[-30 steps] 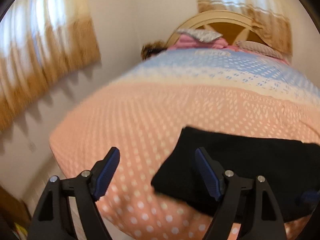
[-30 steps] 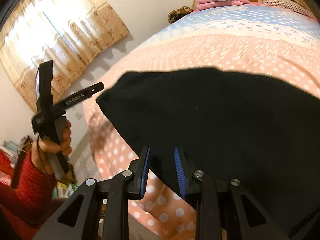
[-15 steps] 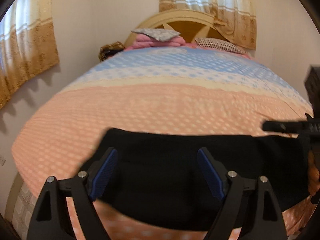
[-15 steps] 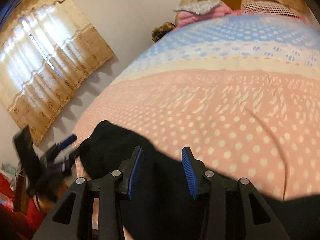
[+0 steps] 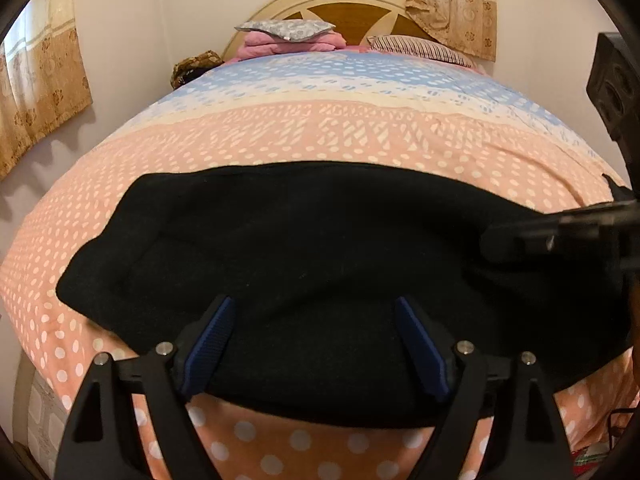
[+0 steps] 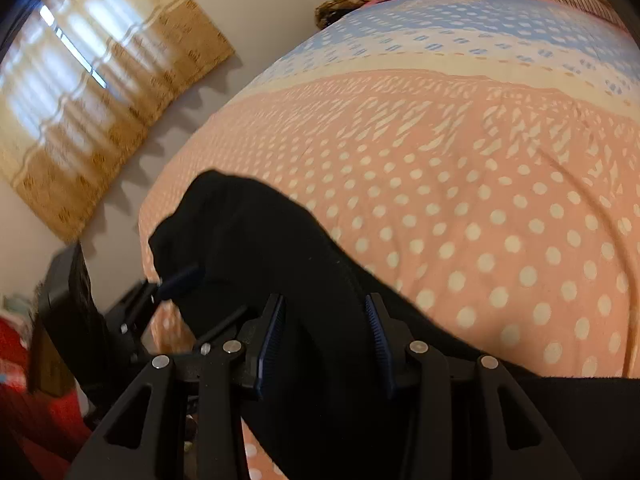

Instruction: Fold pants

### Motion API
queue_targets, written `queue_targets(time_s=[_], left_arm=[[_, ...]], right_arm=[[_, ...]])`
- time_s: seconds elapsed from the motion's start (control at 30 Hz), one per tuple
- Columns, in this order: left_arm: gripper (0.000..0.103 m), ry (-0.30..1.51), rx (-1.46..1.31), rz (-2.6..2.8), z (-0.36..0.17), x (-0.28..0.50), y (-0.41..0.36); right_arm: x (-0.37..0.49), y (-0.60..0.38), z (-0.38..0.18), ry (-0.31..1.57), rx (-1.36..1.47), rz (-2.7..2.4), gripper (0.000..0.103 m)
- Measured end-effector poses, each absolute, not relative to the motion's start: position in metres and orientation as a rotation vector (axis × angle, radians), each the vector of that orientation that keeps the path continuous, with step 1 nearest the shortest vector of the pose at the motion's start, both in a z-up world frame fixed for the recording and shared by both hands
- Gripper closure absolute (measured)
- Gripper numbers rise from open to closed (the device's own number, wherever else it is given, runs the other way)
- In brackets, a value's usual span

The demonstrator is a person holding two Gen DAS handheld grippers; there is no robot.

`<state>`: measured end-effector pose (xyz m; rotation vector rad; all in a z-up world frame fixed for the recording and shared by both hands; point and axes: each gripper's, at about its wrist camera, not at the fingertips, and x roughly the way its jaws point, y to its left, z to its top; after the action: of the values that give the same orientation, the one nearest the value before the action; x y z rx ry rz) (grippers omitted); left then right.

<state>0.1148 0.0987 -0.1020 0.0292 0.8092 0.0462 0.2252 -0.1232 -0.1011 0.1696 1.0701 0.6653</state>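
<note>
Black pants (image 5: 320,248) lie folded across the near edge of the bed, over the pink dotted bedspread (image 5: 320,136). My left gripper (image 5: 316,316) is open and hovers over the near edge of the pants, nothing between its fingers. My right gripper (image 6: 324,320) is open over the pants (image 6: 256,240), near their right part. In the left wrist view the right gripper shows as a dark blurred shape (image 5: 560,232) at the right. In the right wrist view the left gripper (image 6: 176,280) shows at the left end of the pants.
Pillows and a pink folded blanket (image 5: 292,38) sit at the headboard (image 5: 348,4). A brown object (image 5: 196,66) lies at the bed's far left corner. Curtains (image 6: 100,92) hang on the left wall. The bedspread beyond the pants is flat.
Both grippers have swung toward the pants and come lower over them. The right gripper's fingers have spread from nearly shut to open. The pants stay flat on the bed.
</note>
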Motion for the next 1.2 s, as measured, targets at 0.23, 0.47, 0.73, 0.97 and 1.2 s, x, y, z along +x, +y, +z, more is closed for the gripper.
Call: queue_targets(time_s=[0.23, 0.47, 0.73, 0.97, 1.2], left_arm=[[0.017, 0.817, 0.022, 0.039, -0.104, 0.117, 0.101], [0.016, 0.814, 0.018, 0.04, -0.105, 0.116, 0.1], [0.015, 0.803, 0.02, 0.038, -0.107, 0.115, 0.099], [0.015, 0.807, 0.027, 0.028, -0.108, 0.115, 0.097], [0.015, 0.8, 0.029, 0.019, -0.11, 0.113, 0.096]], right_arm=[[0.224, -0.124, -0.09, 1.09, 0.2, 0.677, 0.058], [0.228, -0.117, -0.105, 1.196, 0.3, 0.797, 0.037], [0.252, -0.076, -0.116, 1.169, 0.414, 0.832, 0.033], [0.294, -0.09, -0.117, 1.117, 0.586, 0.738, 0.034], [0.321, -0.123, -0.139, 1.249, 0.819, 0.794, 0.044]])
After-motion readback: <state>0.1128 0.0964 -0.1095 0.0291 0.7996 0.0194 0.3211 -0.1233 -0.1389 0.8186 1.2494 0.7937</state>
